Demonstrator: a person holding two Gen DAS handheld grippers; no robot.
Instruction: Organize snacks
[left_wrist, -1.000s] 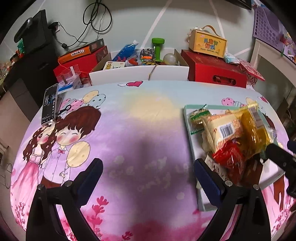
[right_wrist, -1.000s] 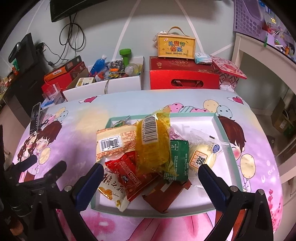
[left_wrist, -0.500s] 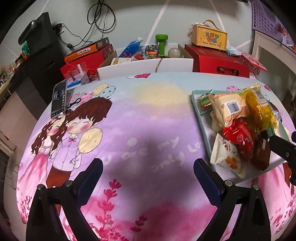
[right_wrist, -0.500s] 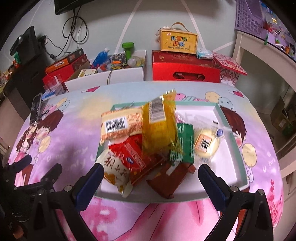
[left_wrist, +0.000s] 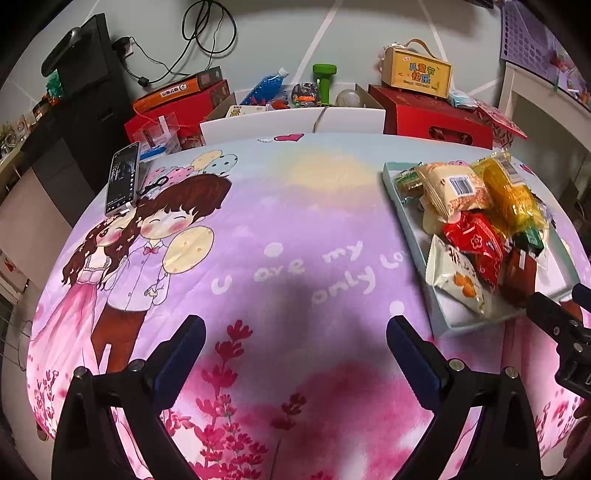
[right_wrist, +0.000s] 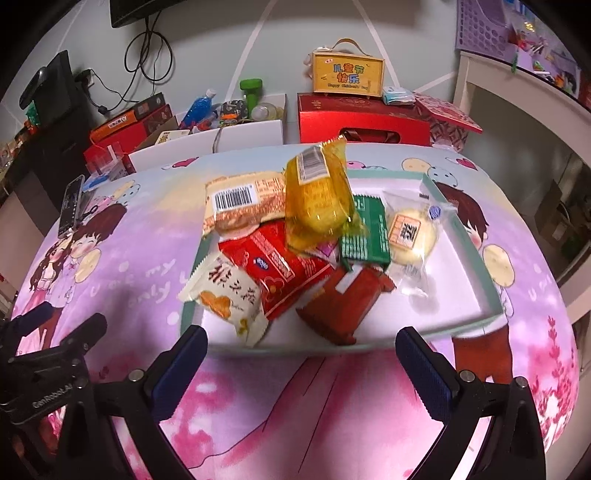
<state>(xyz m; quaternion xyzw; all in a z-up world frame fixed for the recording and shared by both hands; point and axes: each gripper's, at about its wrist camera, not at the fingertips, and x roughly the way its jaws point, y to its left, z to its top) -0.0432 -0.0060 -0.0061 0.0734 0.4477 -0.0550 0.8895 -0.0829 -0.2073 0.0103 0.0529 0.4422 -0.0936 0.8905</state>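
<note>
Tray (right_wrist: 458, 236), pale green rim, white inside, sat on cartoon-print cloth (left_wrist: 258, 221), right side of table. Snacks heaped at its left end: yellow pkt (right_wrist: 317, 195) on top, tan barcode pkt (right_wrist: 236, 203), red pkt (right_wrist: 277, 262), white pkt w/ orange print (right_wrist: 225, 291) overhanging rim, green pkt (right_wrist: 364, 232), brown pkt (right_wrist: 343, 299), clear-wrapped round cake (right_wrist: 410, 236) apart to the right. Left gripper (left_wrist: 295, 343) spread wide, nothing held, over bare cloth. Right gripper (right_wrist: 301, 354) likewise released, at tray's near edge. Phone (left_wrist: 122, 179) at far left
</note>
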